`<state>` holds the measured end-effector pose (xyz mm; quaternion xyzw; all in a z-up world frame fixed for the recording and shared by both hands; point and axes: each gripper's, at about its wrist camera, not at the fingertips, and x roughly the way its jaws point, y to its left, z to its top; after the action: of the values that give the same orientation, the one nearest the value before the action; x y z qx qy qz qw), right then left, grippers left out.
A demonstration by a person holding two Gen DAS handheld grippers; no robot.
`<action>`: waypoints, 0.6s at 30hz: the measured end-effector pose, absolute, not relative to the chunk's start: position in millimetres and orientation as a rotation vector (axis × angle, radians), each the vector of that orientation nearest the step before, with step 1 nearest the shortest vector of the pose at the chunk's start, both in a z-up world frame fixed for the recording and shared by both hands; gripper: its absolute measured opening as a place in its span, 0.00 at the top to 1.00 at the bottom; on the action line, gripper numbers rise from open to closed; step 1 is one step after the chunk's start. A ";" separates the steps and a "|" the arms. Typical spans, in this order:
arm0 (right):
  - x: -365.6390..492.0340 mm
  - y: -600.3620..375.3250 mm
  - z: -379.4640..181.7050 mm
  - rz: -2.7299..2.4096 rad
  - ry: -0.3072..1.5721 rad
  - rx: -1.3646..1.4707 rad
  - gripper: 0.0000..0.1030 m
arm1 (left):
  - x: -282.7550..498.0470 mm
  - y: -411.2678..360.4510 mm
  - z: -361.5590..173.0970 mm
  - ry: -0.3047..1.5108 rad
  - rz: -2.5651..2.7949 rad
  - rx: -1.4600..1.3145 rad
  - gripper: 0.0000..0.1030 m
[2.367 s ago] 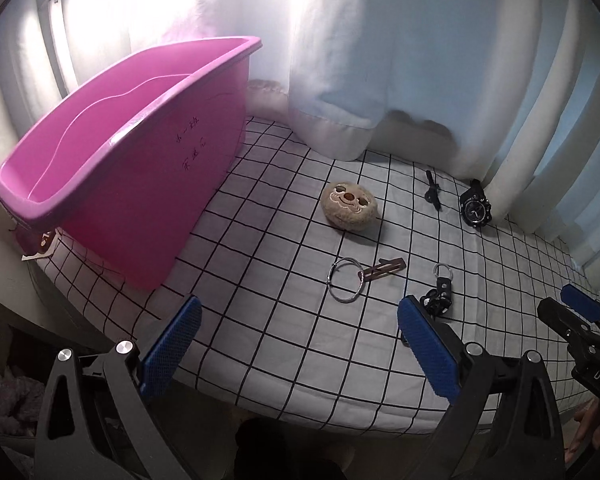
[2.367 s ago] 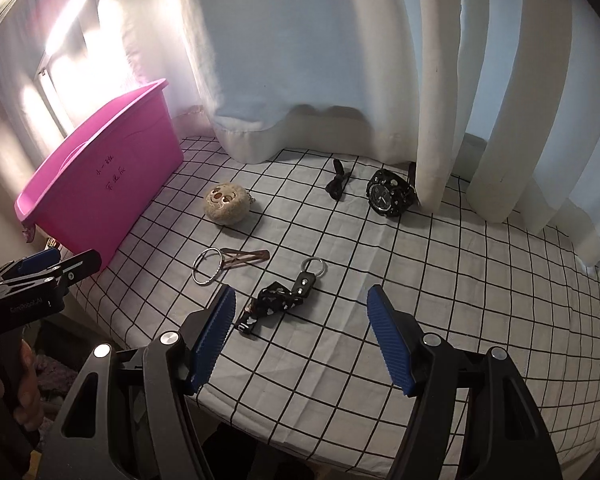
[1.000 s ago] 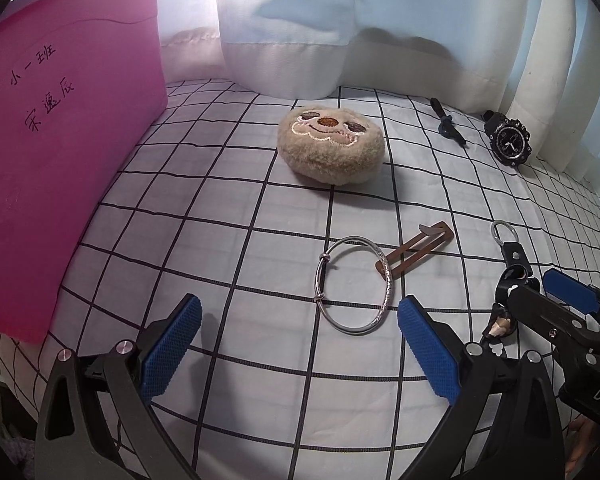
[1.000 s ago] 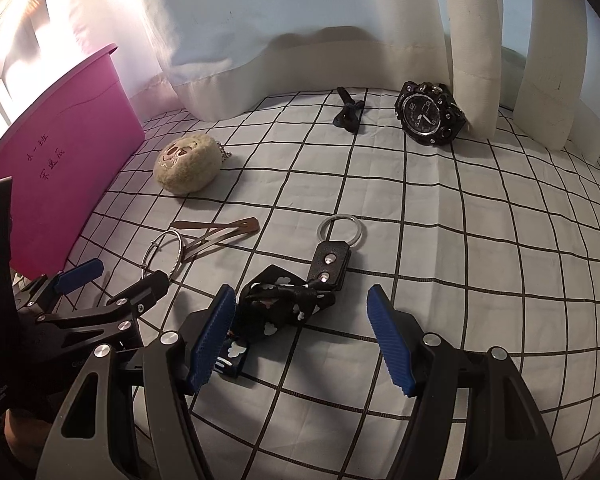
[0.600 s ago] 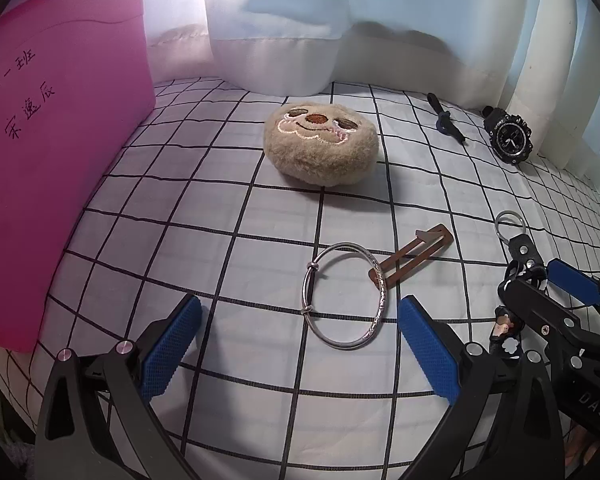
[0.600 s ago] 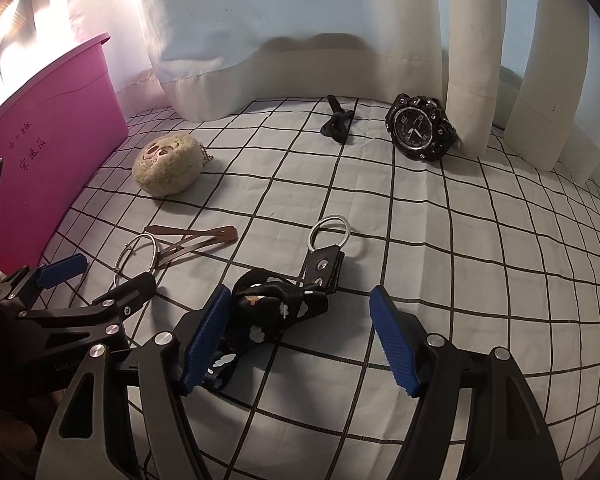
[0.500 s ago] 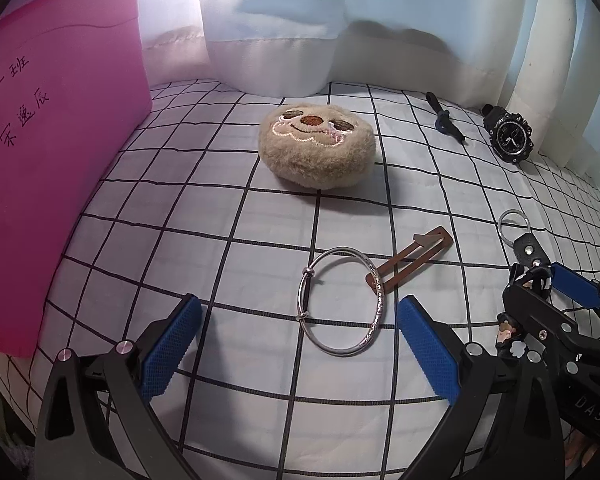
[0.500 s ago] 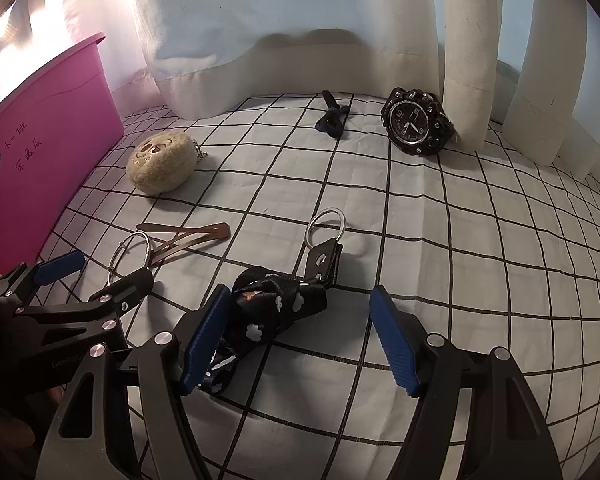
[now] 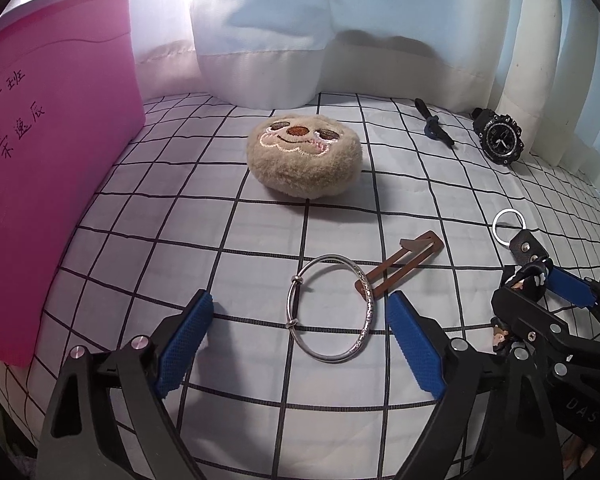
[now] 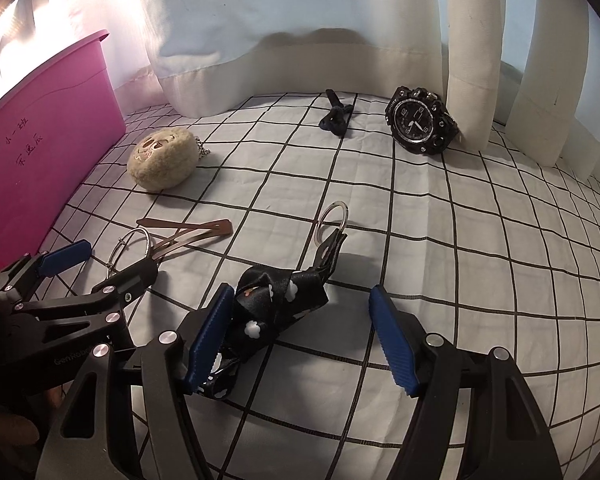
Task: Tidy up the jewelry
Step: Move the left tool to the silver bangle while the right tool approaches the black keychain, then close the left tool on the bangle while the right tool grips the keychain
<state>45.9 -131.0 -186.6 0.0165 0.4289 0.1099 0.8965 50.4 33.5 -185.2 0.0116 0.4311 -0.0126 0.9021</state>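
Checked cloth (image 9: 260, 420), left tool (image 9: 300, 334) closing around bangle (image 9: 332, 308)

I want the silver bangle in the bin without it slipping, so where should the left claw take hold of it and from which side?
The silver bangle lies flat on the checked cloth, its far edge overlapping the brown hair clip. The left claw, whose jaws have just been closing, already straddles it unpressed. Probably best to come down from above and pinch across the near rim, away from the clip.
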 end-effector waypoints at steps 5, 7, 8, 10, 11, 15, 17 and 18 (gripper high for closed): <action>46.5 -126.5 -186.3 0.234 0.886 0.020 0.42 | 52.9 31.7 -180.4 0.884 -0.049 0.026 0.56; 45.6 -123.5 -185.7 0.249 0.883 0.014 0.49 | 51.9 32.9 -180.1 0.881 -0.054 0.025 0.59; 45.0 -122.3 -185.4 0.255 0.881 0.013 0.57 | 51.2 33.7 -180.2 0.880 -0.059 0.024 0.59; 43.9 -120.9 -185.1 0.257 0.876 0.012 0.60 | 49.6 36.3 -180.1 0.879 -0.065 0.015 0.59; 43.4 -121.6 -184.8 0.260 0.874 0.019 0.61 | 48.8 37.5 -179.9 0.879 -0.069 0.010 0.60; 40.8 -125.7 -184.0 0.265 0.863 0.044 0.64 | 43.4 42.1 -178.3 0.877 -0.071 -0.013 0.60; 39.1 -126.5 -183.3 0.266 0.856 0.047 0.65 | 40.5 42.7 -176.9 0.875 -0.068 -0.007 0.60; 37.7 -126.8 -183.1 0.267 0.855 0.049 0.65 | 39.0 42.8 -176.2 0.875 -0.067 -0.007 0.60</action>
<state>37.7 -126.8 -183.1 0.0236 0.4132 0.1291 0.9011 39.1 42.8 -176.2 -0.0032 0.4234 -0.0322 0.9054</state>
